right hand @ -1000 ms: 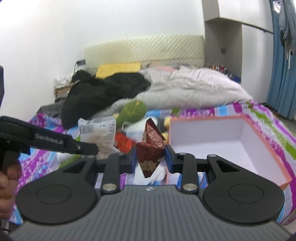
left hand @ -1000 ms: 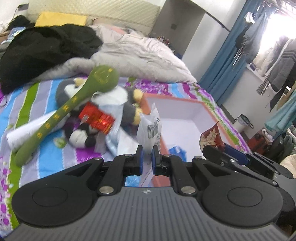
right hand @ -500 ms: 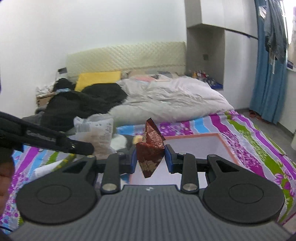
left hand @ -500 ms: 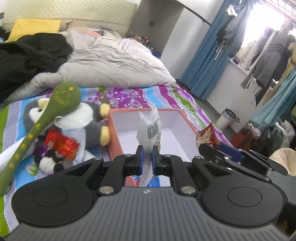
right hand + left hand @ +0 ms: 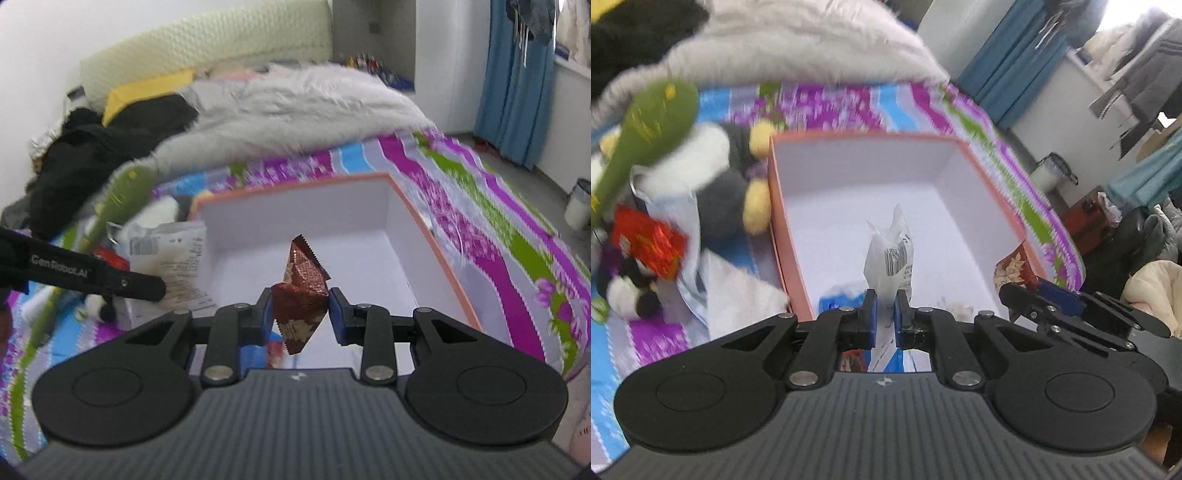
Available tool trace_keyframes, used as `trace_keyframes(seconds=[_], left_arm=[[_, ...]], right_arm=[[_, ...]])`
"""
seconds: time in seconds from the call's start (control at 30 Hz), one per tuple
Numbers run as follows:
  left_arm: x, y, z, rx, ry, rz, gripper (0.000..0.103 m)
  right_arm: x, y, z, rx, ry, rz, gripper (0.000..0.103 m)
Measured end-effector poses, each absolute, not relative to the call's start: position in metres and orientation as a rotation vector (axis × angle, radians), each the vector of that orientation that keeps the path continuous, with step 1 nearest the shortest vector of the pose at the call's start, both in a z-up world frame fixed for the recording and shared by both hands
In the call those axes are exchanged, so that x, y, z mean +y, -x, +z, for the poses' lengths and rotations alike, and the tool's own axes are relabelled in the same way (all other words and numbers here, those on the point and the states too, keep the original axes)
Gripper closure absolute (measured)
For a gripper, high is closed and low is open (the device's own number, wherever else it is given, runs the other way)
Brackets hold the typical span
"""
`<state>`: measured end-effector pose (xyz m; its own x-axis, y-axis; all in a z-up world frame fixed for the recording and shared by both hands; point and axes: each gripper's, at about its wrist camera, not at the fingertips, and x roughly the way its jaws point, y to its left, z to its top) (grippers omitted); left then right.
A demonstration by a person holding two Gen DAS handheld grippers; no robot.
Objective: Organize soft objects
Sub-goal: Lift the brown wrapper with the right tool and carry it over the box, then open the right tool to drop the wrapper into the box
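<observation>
Striped purple, blue and green bedding carries the orange-rimmed box (image 5: 886, 177), white inside. Over it the left gripper (image 5: 884, 314) clenches a white barcoded bag (image 5: 892, 254) and the right gripper (image 5: 300, 314) grips a brown foil packet (image 5: 301, 291). Within 1 second both have swung from above the plush pile (image 5: 713, 184) to above the box, so release looks next. "GenRobot.AI" reads on the left gripper's arm; the barcode text is illegible.
</observation>
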<state>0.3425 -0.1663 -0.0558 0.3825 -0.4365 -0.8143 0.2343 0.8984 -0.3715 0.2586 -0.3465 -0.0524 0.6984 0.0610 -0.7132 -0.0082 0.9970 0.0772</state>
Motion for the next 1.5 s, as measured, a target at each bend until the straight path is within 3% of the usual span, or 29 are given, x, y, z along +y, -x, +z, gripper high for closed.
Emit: trace_keyframes(seconds=[0.23,0.5,0.63,1.5], left_arm=[[-0.169,-0.347,-0.099,1.198,0.204,-0.397,0.092],[-0.171,-0.352,-0.096,1.187,0.182,-0.388,0.088],[-0.174,-0.349,-0.088,1.163,0.136,-0.398,0.076],[-0.134,-0.247,0.017,0.774,0.043,-0.423,0.076]], right_arm=[[-0.357,-0.265,-0.089,0.893,-0.097,0.021,0.068],[-0.364,-0.264,-0.096,0.916,-0.090,-0.008,0.067],[-0.367,-0.262,-0.091,0.901,-0.094,-0.002,0.057],[-0.327,-0.178,-0.006,0.563,-0.105,0.115,0.056]])
